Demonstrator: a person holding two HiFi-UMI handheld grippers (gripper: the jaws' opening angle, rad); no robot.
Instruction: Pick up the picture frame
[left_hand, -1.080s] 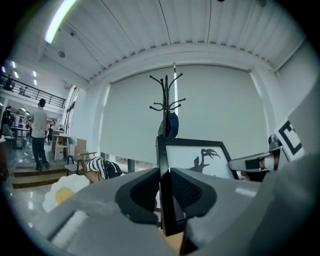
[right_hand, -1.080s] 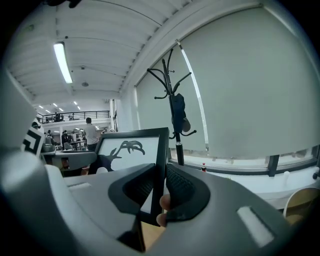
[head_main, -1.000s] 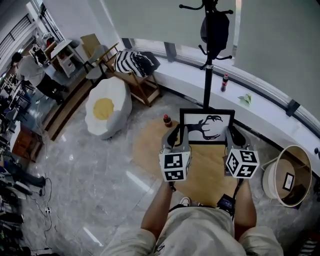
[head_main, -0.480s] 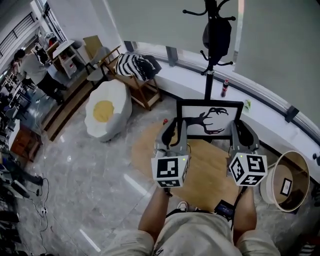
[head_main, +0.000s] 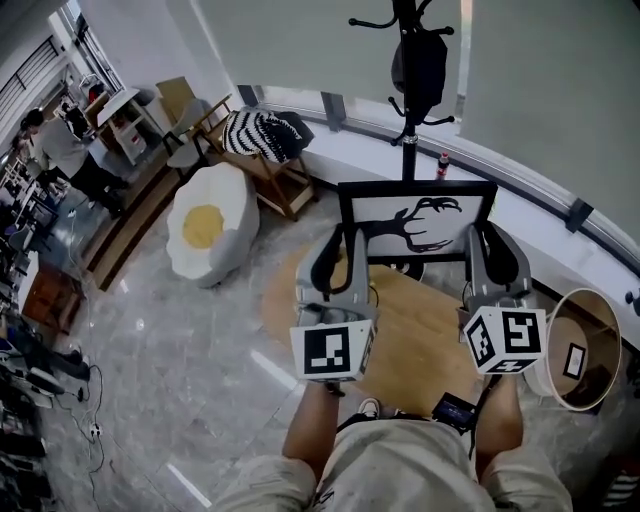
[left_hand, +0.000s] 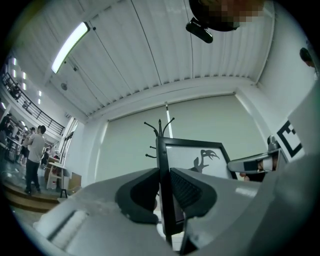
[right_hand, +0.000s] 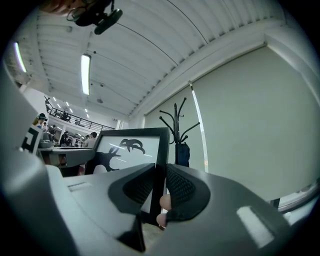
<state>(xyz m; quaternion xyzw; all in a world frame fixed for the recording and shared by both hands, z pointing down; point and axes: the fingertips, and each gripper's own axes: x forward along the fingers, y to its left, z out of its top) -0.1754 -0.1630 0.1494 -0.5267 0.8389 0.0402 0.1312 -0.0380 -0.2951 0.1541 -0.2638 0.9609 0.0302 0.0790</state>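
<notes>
The picture frame is black-edged with a dark antlered deer on white. It hangs upright in the air above the round wooden mat, held by both side edges. My left gripper is shut on its left edge, and my right gripper is shut on its right edge. In the left gripper view the frame stands edge-on between the ribbed pads of that gripper. In the right gripper view the frame has its right edge pinched by that gripper.
A black coat stand with a bag rises just behind the frame. A bottle stands on the window ledge. A round basket sits at the right, an egg-shaped cushion and a wooden chair at the left. People stand far left.
Both grippers have risen together with the frame held between them. The frame now sits higher and larger in the head view, well above the mat.
</notes>
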